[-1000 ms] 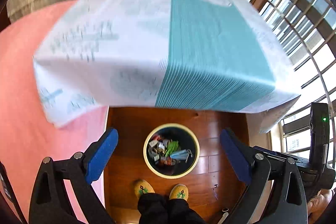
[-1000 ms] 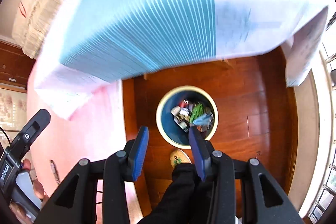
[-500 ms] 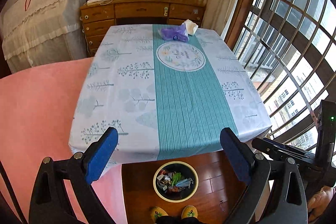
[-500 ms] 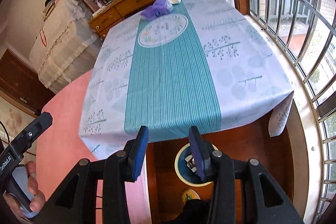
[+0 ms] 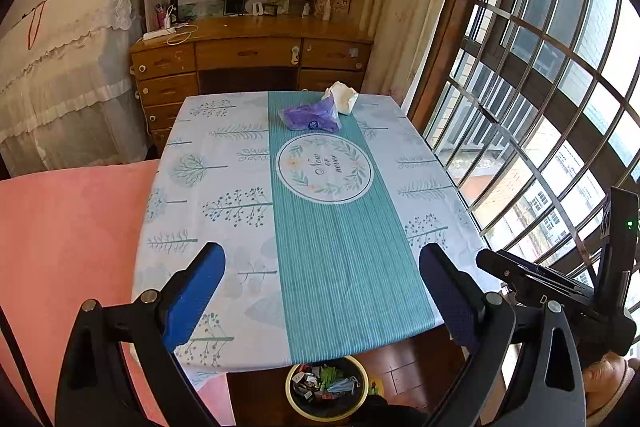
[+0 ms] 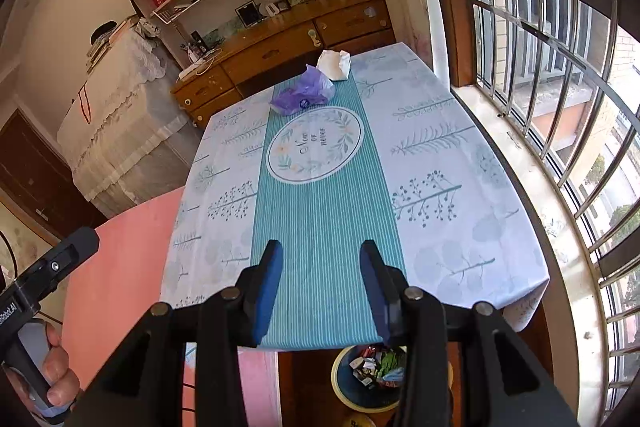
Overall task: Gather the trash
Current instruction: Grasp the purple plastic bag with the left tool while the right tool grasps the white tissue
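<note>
Both claws empty: left claw (image 5: 322,291) wide apart, right claw (image 6: 321,289) half-spread. I next reach across the bench (image 5: 224,211) for purple wrapper (image 5: 310,115) and tissue (image 5: 342,97), then drop them in the bin (image 5: 326,393).

purple plastic bag (image 5: 310,115): crumpled, lying on the teal stripe at the desk's far end | white paper wad (image 5: 342,97): crumpled, just beyond and right of it, touching | trash bin (image 5: 326,389): round, yellow-rimmed, on the floor under the desk's near edge, holding mixed wrappers
</note>
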